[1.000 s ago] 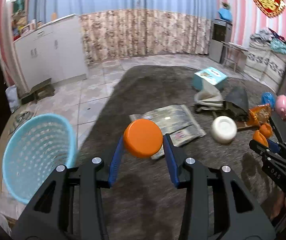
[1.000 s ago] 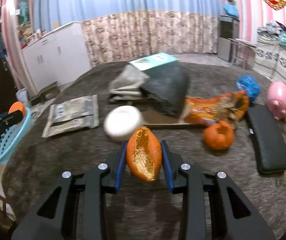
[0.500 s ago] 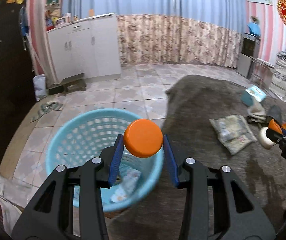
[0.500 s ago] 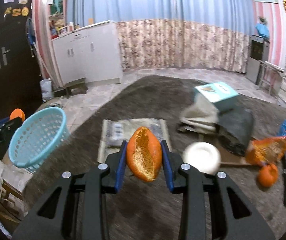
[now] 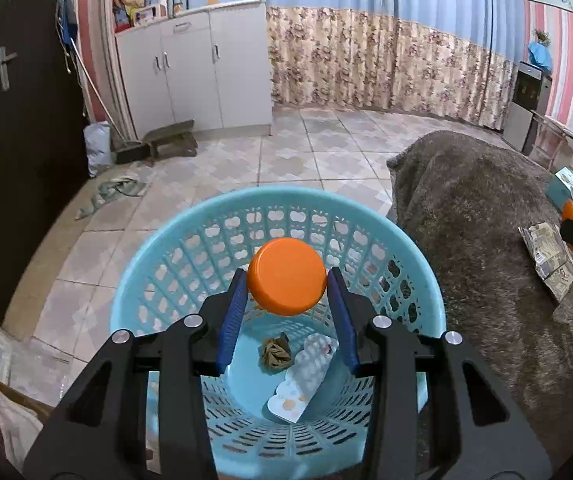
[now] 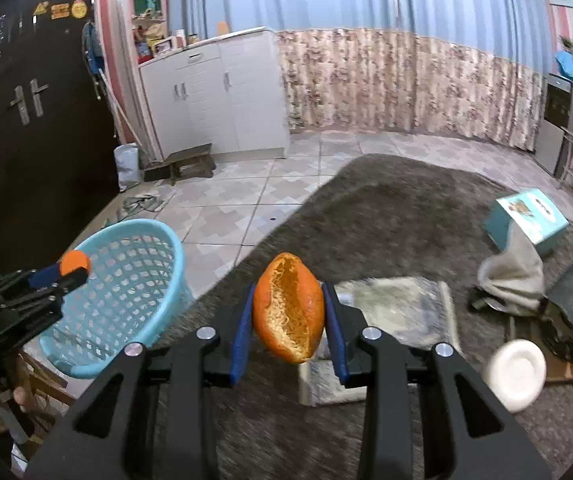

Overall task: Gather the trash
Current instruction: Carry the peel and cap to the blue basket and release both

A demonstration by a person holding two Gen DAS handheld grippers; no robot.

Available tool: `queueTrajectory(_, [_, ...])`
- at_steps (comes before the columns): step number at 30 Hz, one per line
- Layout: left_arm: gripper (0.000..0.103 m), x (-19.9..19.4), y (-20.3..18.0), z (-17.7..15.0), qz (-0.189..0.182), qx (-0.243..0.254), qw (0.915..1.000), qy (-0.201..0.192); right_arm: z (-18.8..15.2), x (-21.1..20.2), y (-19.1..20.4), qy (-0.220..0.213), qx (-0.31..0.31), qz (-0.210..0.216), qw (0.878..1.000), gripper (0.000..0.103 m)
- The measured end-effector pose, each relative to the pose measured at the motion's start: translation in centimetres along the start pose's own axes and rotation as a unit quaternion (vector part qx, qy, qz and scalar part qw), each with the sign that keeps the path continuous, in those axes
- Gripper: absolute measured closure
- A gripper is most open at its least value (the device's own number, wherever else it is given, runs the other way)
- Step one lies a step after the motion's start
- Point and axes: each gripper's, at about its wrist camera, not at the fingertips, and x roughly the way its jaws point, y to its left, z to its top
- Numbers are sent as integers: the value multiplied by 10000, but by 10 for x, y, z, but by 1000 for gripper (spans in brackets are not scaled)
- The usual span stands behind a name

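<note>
left gripper (image 5: pixel 286 300) over round light-blue plastic lattice basket (image 5: pixel 190 248), jaws opening, flat round orange plastic cap (image 5: pixel 286 276) between blue pads, gap showing on right pad. basket on tiled floor beside shaggy grey rug (image 5: pixel 486 240), crumpled brown scrap (image 5: pixel 275 353) and white printed wrapper (image 5: pixel 306 376) inside. right gripper (image 6: pixel 289 320) above rug, clamped tight on hollow orange peel half (image 6: pixel 289 312).
</note>
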Motion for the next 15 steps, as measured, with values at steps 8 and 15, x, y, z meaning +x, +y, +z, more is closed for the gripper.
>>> queueTrajectory(8, [24,-11,23,2,347,-250,9988,-239,7,19,28,67,-197,208,9996,70])
queueTrajectory(15, [13,-33,49,-3,832,-515,9942,-440,9,42,70,153,-385,700,9967,70])
